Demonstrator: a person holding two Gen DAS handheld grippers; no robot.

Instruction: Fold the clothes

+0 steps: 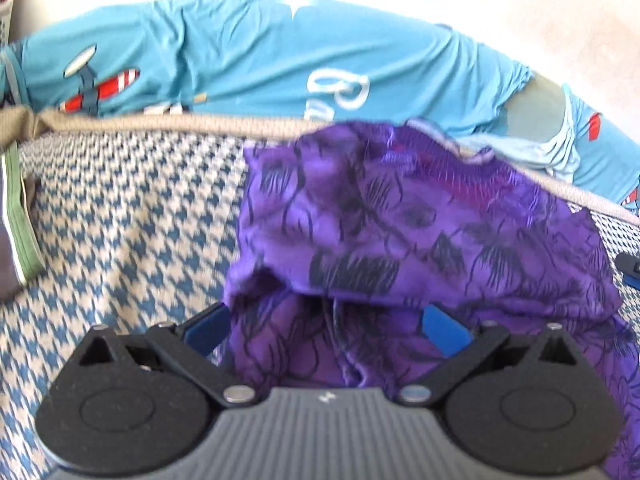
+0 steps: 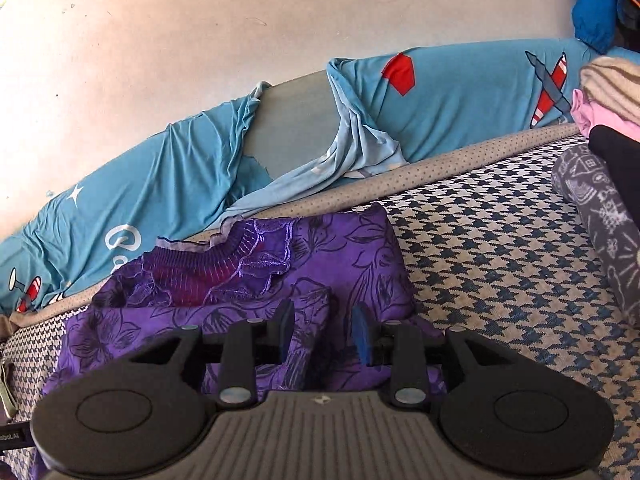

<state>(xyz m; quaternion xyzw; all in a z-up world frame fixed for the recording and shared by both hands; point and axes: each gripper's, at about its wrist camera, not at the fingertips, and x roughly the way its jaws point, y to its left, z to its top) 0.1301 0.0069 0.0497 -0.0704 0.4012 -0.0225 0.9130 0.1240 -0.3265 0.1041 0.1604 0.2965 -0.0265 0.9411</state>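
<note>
the purple garment (image 2: 248, 300) lies bunched on the checked bed (image 2: 500, 248), against the blue sheet (image 1: 248, 56). left tongs (image 1: 324, 320) stand apart, cloth draped between them; right tongs (image 2: 323, 336) stand slightly apart around a fold, likely just released. next: regrip an edge. sheet lettering unreadable.

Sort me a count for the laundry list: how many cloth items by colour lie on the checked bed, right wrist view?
Purple floral garment: 1
Pink folded item: 1
Beige striped item: 1
Black item: 1
Grey patterned roll: 1
Total: 5
</note>
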